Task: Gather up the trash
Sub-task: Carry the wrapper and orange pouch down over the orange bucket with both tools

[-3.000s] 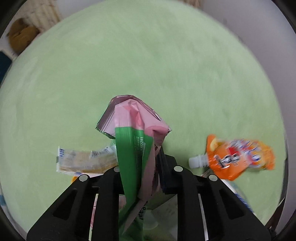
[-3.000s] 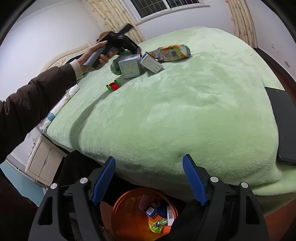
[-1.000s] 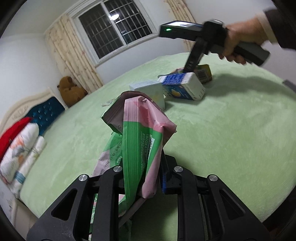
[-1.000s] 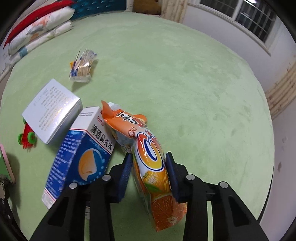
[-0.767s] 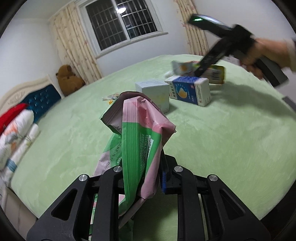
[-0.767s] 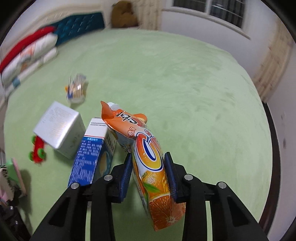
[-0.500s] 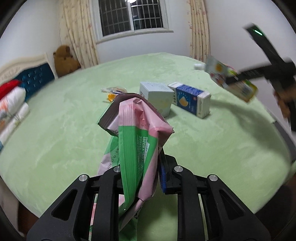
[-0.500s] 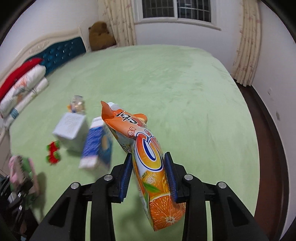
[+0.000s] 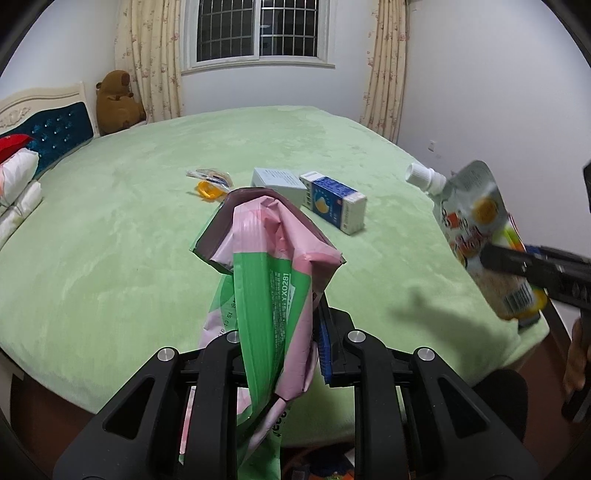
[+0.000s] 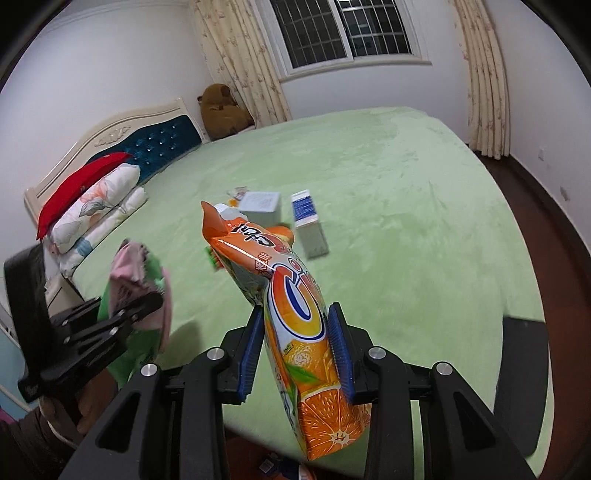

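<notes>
Left gripper point(image 9: 284, 354) pinches crumpled pink-green plastic wrapper point(image 9: 271, 280); right gripper point(image 10: 295, 350) clamps orange spouted juice pouch point(image 10: 295, 314), both over the green plush bedspread's point(image 10: 406, 221) near edge. Mid-surface: blue-white carton point(image 9: 334, 201), pale box point(image 9: 277, 182). Far: tufted blue headboard point(image 10: 147, 147), barred window point(image 9: 258, 29).

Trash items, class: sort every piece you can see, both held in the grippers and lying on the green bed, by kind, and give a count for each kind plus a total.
Boxes: 2, pale box and blue carton
Drink pouches: 1
Wrappers: 2, pink-green wrapper and clear wrapper
Total: 5
</notes>
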Tool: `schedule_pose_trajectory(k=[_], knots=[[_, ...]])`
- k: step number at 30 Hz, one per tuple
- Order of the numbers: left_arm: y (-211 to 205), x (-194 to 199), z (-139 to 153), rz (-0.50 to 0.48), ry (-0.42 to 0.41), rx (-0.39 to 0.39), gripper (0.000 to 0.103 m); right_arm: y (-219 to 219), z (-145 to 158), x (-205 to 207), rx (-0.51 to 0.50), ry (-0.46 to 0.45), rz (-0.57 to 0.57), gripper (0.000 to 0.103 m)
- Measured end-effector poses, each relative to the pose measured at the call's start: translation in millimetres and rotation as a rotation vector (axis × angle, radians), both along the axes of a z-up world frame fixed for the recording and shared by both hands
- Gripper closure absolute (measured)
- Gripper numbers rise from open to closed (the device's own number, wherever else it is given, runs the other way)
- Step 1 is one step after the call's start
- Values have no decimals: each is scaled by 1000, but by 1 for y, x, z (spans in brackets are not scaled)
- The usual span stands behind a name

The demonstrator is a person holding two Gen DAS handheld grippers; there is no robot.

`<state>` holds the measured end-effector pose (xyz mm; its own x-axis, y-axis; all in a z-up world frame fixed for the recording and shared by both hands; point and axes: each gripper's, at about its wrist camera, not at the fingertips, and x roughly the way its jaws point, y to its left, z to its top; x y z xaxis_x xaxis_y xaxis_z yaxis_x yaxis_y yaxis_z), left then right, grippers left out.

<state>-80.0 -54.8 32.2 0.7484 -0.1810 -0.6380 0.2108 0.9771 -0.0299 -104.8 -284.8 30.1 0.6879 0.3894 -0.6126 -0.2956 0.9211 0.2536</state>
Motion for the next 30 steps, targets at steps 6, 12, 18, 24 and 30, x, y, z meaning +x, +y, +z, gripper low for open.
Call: schedule_pose_trajectory(k=[6, 12, 18, 24, 30], knots=[[0, -29, -9, -44, 46, -15, 84, 7, -18, -44, 83, 47, 9, 68], [0, -68, -25, -132, 84, -10, 84, 18, -36, -77, 92, 87, 22, 68], [2, -95, -58, -202, 150, 26, 84, 30, -55, -104, 67, 142, 63, 68], [3, -104, -100, -241, 275, 51, 84, 40, -87, -115, 47, 235, 96, 68], [-4, -100, -136, -272, 376, 89, 84, 42, -124, -116, 29, 326, 81, 67]])
